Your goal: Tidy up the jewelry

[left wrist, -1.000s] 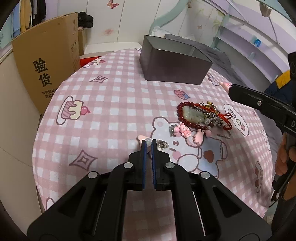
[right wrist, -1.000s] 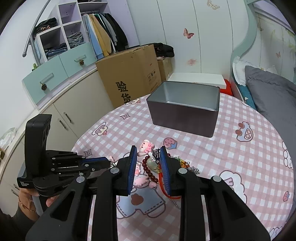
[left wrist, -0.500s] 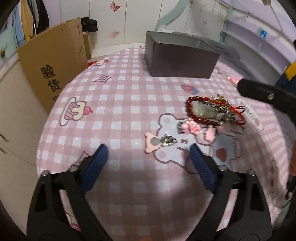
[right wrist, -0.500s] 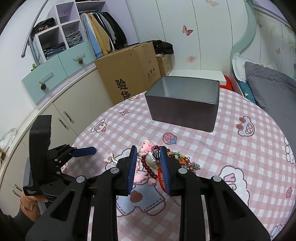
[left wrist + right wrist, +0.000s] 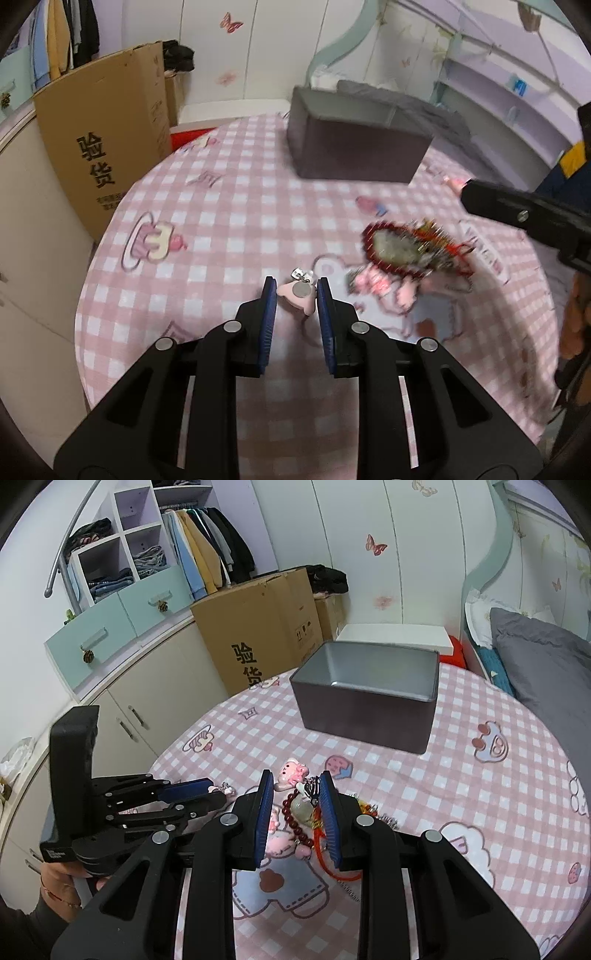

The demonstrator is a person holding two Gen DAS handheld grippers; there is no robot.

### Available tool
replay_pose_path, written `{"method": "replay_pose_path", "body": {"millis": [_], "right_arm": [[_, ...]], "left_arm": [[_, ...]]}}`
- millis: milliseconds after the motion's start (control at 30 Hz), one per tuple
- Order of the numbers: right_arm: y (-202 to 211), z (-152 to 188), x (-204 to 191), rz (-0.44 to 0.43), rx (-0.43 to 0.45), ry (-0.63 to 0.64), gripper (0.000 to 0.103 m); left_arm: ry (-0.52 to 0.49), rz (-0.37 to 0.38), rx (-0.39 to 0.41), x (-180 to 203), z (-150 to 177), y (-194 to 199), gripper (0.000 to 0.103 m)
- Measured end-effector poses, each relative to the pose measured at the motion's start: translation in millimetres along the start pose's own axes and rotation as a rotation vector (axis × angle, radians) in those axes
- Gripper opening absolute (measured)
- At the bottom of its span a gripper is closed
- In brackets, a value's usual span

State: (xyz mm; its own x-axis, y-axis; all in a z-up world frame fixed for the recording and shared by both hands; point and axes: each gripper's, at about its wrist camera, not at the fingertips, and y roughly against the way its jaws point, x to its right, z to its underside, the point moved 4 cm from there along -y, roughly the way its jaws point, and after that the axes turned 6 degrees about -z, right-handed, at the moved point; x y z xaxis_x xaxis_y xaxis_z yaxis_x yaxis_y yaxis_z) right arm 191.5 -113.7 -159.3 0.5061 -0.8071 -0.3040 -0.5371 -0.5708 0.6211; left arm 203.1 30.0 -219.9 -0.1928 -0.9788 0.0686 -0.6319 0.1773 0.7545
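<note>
A pink charm with a round metal disc (image 5: pixel 298 294) lies on the pink checked tablecloth between the blue pads of my left gripper (image 5: pixel 294 295), whose jaws stand partly open around it without clearly touching. A pile of jewelry with a red bead bracelet (image 5: pixel 402 247) and pink figures lies to its right. My right gripper (image 5: pixel 296 788) hovers over that pile (image 5: pixel 303 812), partly open and empty. An open dark metal box (image 5: pixel 365 694) stands at the back of the table; it also shows in the left wrist view (image 5: pixel 354 147).
A large cardboard box (image 5: pixel 107 147) stands beyond the table's left edge, next to cream cupboards (image 5: pixel 122 709). A bed with a grey pillow (image 5: pixel 543 661) lies to the right. The round table's edge (image 5: pixel 92 280) is close on the left.
My left gripper opened wide, then moved forward and narrowed around the pink charm. The right gripper stayed over the jewelry pile at the same opening.
</note>
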Motion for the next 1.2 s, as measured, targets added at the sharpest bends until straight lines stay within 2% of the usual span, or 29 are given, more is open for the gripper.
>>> {"method": "replay_pose_path", "body": {"millis": [100,333,533,767,967,1000,1067,1100,1133,1200], "right_arm": [[3.6,-8.4,3.0,0.012,0.019,0.006,0.023],[9.1,-46.1,20.3,0.050,0.089,0.008,0.023],[-2.5,-70.7,42.1,0.091,0.120,-0.009,0.023],[-31.3,-72.9,71.9,0.150,0.075,-0.043,0.023],[-38.3,-68.6,84.7,0.148,0.066,-0.077,0.024],[-37.8,-67.7,84.3,0.143,0.065,-0.080,0.025],[-36.5,-68.5,84.3,0.147,0.070,-0.078,0.030],[-35.4,-70.0,84.9,0.159,0.074,-0.081,0.030],[-32.2,-70.0,86.1,0.156,0.081,-0.089,0.032],[-26.6,-69.7,86.0,0.150,0.094,-0.096,0.032]], "left_arm": [[0.007,0.055,0.035,5.5,-19.1,8.4,0.022],[-0.005,0.150,0.135,22.8,-90.3,20.0,0.022],[-0.016,0.188,0.144,38.9,-135.2,-0.4,0.022],[-0.006,0.178,0.072,48.8,-149.9,-46.0,0.022],[0.011,0.185,0.045,52.7,-143.3,-57.0,0.023],[0.014,0.186,0.046,52.8,-144.2,-56.4,0.024],[0.019,0.188,0.049,50.2,-146.5,-55.6,0.041],[0.026,0.177,0.058,47.2,-146.7,-53.9,0.056],[0.038,0.175,0.071,44.3,-147.2,-50.9,0.062],[0.050,0.180,0.085,41.1,-147.4,-43.5,0.062]]}}
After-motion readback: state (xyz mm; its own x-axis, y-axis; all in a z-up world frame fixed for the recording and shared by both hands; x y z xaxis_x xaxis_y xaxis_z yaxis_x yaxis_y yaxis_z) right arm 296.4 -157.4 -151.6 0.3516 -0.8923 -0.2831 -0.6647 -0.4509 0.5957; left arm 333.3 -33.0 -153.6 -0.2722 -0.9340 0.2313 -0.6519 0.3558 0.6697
